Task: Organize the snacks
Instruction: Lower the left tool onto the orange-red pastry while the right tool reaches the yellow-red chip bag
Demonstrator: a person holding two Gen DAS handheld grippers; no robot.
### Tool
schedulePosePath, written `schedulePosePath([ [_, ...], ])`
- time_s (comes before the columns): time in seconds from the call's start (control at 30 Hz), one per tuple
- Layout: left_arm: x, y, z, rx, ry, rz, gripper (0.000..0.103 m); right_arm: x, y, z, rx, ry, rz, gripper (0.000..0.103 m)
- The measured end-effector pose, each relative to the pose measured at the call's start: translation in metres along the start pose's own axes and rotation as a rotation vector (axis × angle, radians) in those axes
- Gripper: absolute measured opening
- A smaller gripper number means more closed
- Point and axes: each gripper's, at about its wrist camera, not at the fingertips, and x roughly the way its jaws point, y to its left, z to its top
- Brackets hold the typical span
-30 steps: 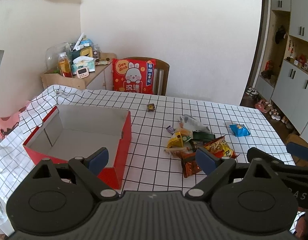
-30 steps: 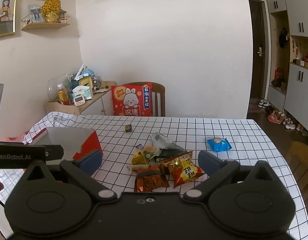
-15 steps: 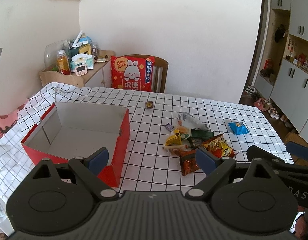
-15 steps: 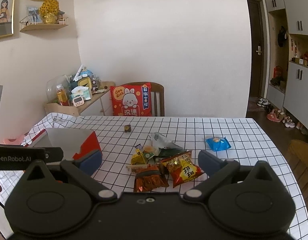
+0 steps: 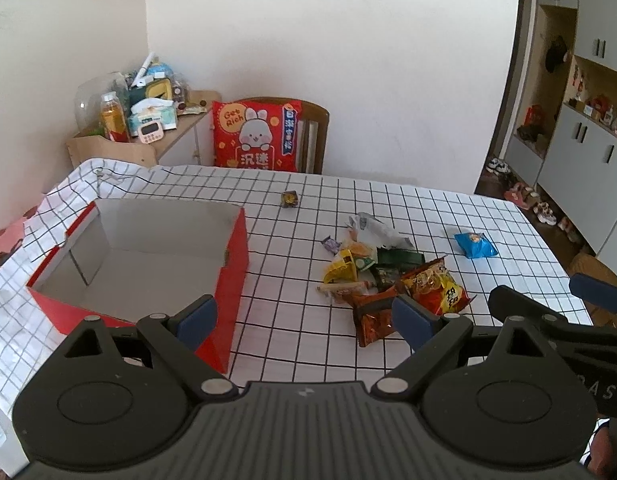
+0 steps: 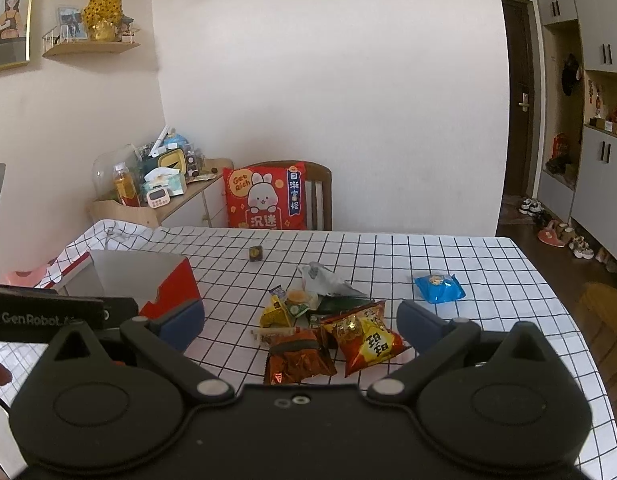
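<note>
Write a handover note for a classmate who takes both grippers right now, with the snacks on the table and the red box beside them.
Left gripper: open, holding nothing, above the table's near edge.
Right gripper: open, holding nothing, aimed at the snack pile.
Red box: open on the table's left side, nothing visible in it.
Pile: right of the box, on the checked cloth.
Strays: blue packet right of the pile, small dark candy behind it.
Done: nothing boxed so far.
Left: move the pile, the blue packet and the candy into the box.
</note>
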Motion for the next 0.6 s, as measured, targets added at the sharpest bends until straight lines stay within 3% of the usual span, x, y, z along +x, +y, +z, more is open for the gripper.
schedulePosePath([
  [0.27,0.037,-0.016,0.001,0.040,0.044,-0.034,0.095,0.028,-0.023,-0.003,-0.002,0.036,-0.027,0.103],
  [0.6,0.102,-0.043,0.007,0.076,0.151,-0.111,0.095,0.090,-0.069,-0.006,-0.017,0.160,-0.025,0.100],
])
